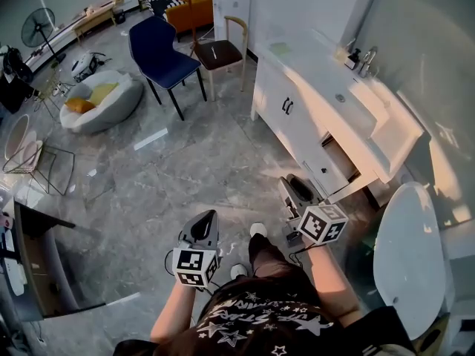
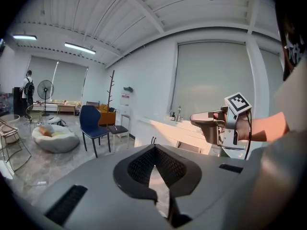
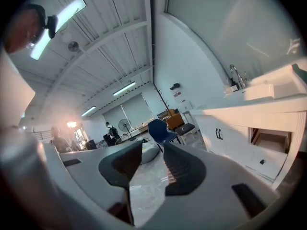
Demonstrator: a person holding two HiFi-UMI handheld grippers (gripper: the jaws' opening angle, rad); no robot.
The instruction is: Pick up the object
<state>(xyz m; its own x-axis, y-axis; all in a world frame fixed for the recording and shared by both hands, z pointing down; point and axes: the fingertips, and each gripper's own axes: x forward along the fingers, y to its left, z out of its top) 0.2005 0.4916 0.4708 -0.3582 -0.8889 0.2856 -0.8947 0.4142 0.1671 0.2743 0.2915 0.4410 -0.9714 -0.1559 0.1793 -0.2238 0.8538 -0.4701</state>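
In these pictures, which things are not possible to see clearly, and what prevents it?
1. Inside of the open drawer: head view, small and shadowed; right gripper view, its own front hides it.
2. The items by the tap: head view, too small to name.
3. The dark desk: head view, cut off by the left edge.
4. The object to pick up: no view shows which thing it is.

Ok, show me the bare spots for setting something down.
The widest bare stretch is the grey floor between the white cushion bed, the blue chair and the white cabinet. The far-left edge is crowded by the fan and wire rack; the open drawer narrows the gap beside the toilet.
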